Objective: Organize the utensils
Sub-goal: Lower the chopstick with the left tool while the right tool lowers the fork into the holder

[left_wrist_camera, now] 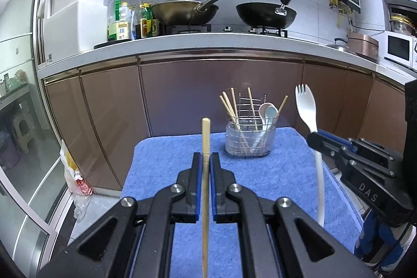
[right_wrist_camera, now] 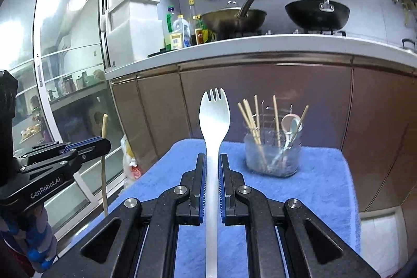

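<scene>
Left gripper (left_wrist_camera: 206, 160) – black w/ blue-lined fingers pinching a thin round wooden chopstick (left_wrist_camera: 205, 137), upright, tip poking above the fingertips, shaft running down between them. Below: fuzzy blue towel (left_wrist_camera: 161, 163) over the surface. Farther back on it, a clear ribbed plastic holder (left_wrist_camera: 250, 140) w/ wire rack, several chopsticks and two pale spoons standing inside. Right gripper (right_wrist_camera: 211, 164) – fingers clamped on the flat handle of a smooth white plastic spork (right_wrist_camera: 214, 111), tines up, well above the towel.
</scene>
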Tool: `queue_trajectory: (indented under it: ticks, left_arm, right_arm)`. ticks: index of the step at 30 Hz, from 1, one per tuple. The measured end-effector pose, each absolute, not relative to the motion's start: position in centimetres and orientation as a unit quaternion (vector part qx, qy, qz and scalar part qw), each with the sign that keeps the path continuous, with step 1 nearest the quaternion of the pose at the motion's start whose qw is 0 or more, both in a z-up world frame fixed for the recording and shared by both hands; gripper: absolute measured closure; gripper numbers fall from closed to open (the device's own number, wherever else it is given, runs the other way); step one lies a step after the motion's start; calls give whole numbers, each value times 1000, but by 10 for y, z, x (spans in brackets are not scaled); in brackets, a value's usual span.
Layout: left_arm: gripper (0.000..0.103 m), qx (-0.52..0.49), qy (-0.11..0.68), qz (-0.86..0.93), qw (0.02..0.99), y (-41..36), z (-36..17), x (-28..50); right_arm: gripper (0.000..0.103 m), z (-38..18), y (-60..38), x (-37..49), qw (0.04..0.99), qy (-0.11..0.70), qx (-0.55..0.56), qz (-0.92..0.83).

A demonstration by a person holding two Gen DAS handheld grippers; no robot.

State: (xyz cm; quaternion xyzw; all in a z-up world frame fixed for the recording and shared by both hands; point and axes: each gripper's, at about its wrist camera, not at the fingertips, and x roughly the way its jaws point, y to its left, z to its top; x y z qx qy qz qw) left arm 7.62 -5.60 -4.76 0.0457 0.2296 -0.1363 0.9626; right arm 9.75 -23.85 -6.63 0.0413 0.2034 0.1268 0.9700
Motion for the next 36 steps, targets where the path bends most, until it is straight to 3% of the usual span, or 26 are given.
queue_trajectory:
  ticks: [17, 29, 36]
  left_arm:
    - [98, 6, 244, -170, 955, -80, -50, 148]
    - [98, -107, 179, -205, 956, -102, 6, 250]
    - [98, -151, 146, -201, 957, -129, 11, 318]
  right_arm:
    - [94, -42, -280, 147, 984, 146, 50, 93]
    - [94, -21, -309, 253, 989, 88, 80, 83]
    - [94, -33, -315, 308, 993, 75, 75, 59]
